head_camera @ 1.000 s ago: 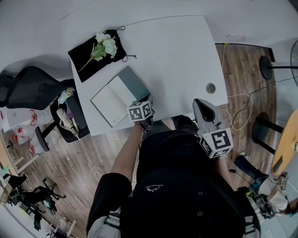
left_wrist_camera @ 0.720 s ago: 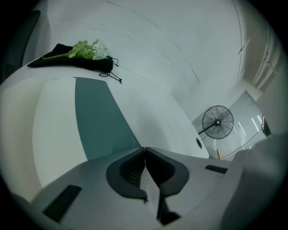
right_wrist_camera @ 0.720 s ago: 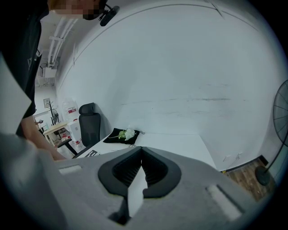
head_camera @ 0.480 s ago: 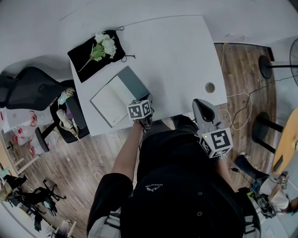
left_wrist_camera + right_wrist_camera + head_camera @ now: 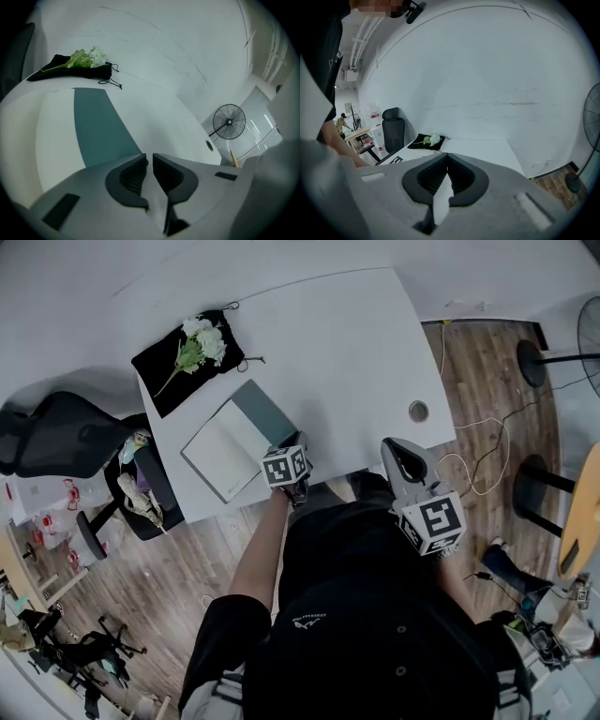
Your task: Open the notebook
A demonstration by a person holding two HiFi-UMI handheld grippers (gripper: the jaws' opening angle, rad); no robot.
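The notebook (image 5: 225, 448) lies open on the white table (image 5: 337, 343), a white page to the left and its teal cover (image 5: 265, 413) flat to the right. My left gripper (image 5: 298, 441) sits at the cover's near right corner by the table's front edge. In the left gripper view the teal cover (image 5: 101, 126) lies just beyond the left gripper (image 5: 150, 159). Its jaws have just been opening and stand a narrow slit apart with nothing between them. My right gripper (image 5: 401, 450) hovers over the table's front right edge. In its own view the right gripper (image 5: 447, 157) is shut and empty.
A black pouch (image 5: 192, 352) with white flowers lies at the table's far left corner. A cable hole (image 5: 418, 412) sits near the right edge. A black office chair (image 5: 66, 427) stands left of the table. A fan (image 5: 228, 123) stands on the floor to the right.
The head view has shifted a little, so everything sits slightly up and left. The notebook stays open and flat, and both grippers keep their places beside it.
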